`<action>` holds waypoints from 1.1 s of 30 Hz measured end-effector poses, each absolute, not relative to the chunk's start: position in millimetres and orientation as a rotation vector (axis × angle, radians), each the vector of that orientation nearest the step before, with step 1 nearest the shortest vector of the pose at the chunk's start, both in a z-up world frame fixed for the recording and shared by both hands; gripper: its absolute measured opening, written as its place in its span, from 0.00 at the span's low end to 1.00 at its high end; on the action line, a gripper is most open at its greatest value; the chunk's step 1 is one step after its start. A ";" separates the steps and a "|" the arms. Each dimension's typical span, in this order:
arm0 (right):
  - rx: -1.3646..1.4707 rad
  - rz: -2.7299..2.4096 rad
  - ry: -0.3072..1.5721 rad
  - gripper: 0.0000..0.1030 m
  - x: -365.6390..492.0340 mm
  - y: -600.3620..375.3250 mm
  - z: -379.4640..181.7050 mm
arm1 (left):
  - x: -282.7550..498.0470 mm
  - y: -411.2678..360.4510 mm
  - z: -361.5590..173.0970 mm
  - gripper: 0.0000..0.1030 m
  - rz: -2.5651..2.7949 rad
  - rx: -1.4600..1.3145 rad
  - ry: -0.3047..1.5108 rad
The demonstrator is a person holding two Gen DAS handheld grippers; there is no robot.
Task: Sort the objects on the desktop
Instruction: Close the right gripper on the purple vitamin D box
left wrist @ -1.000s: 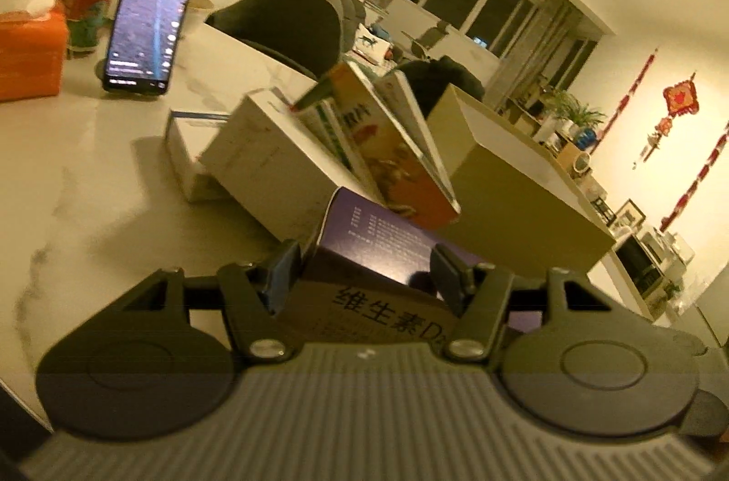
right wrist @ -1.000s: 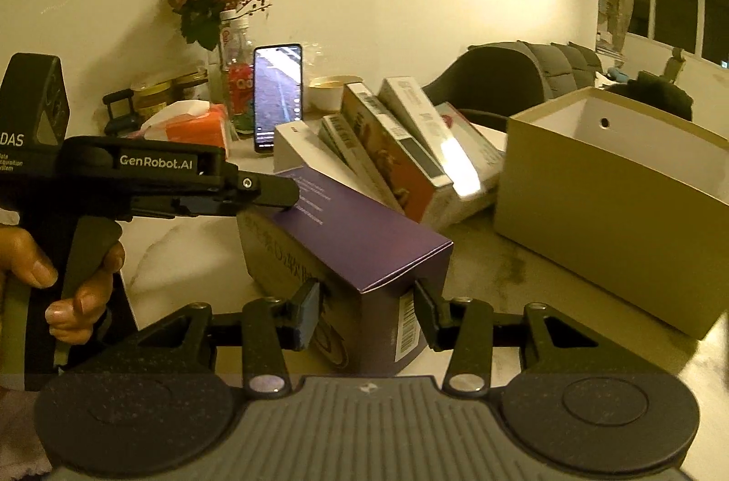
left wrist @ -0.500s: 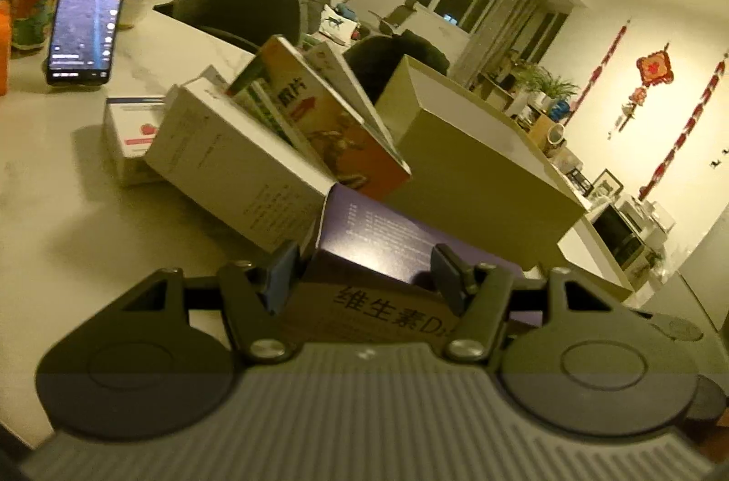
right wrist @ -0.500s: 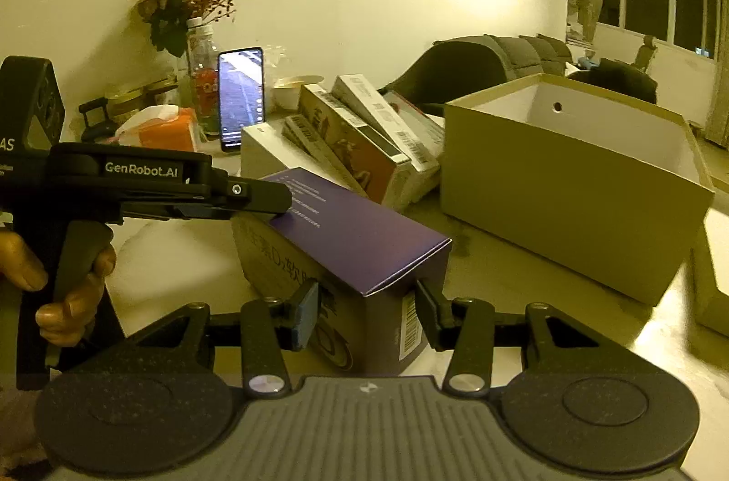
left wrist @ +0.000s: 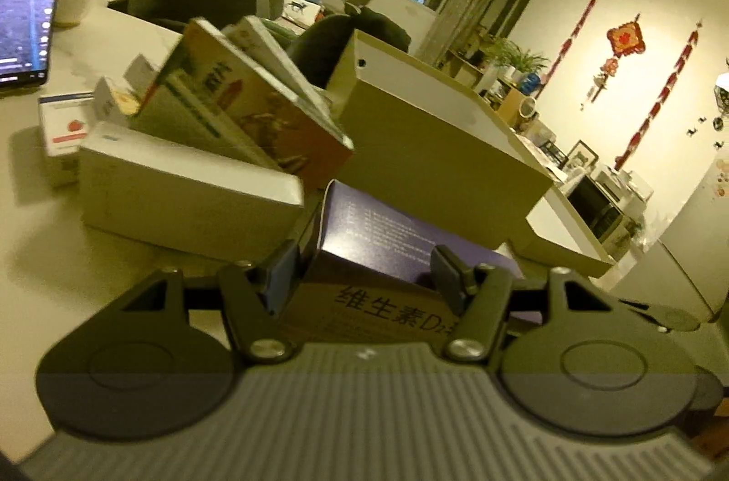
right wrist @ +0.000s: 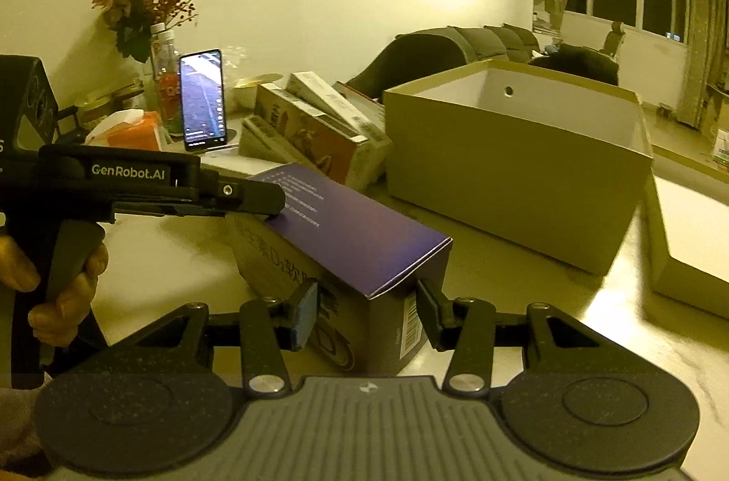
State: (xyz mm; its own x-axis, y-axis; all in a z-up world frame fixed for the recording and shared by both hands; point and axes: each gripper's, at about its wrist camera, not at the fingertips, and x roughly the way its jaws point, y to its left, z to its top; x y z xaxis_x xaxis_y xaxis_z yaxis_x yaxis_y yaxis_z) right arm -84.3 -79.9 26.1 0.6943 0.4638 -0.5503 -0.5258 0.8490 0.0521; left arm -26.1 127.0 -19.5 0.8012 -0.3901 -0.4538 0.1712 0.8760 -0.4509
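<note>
A long box with a purple top (right wrist: 360, 235) is held level over the table between both grippers, one at each end. My right gripper (right wrist: 367, 312) is shut on its near end, pads against both side faces. My left gripper (left wrist: 364, 276) is shut on the other end of the purple box (left wrist: 387, 235); in the right wrist view the left gripper (right wrist: 269, 207) comes in from the left, a hand on its handle. The open cardboard box (right wrist: 515, 171) stands just right of and behind the purple box, white inside and empty where I can see.
Several medicine boxes (right wrist: 319, 130) lean in a pile behind the purple box. A phone (right wrist: 202, 100) stands upright by an orange tissue box (right wrist: 132, 130) and a flower vase (right wrist: 159, 25). The cardboard lid (right wrist: 692, 244) lies at the right edge. Chairs stand behind the table.
Both grippers have carried the purple box sideways toward the open cardboard box, which now looks larger and closer in both views. The phone and tissue box have slid toward the left edge.
</note>
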 end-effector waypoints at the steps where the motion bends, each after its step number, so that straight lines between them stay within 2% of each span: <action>1: -0.115 0.546 0.583 0.48 -84.7 -82.0 26.0 | -24.4 123.9 -19.2 0.60 -0.316 -0.403 0.568; 33: -0.037 0.338 0.588 0.49 -99.1 -151.3 22.1 | 41.1 47.1 -21.5 0.62 -0.539 -0.337 0.631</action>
State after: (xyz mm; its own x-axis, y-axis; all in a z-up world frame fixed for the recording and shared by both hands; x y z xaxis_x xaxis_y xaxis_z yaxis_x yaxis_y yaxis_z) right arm -99.1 -151.3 22.1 0.7786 0.3022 -0.5499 -0.3229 0.9444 0.0618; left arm 41.1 47.1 -21.5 0.6779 -0.5692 -0.4653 0.3704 0.8111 -0.4527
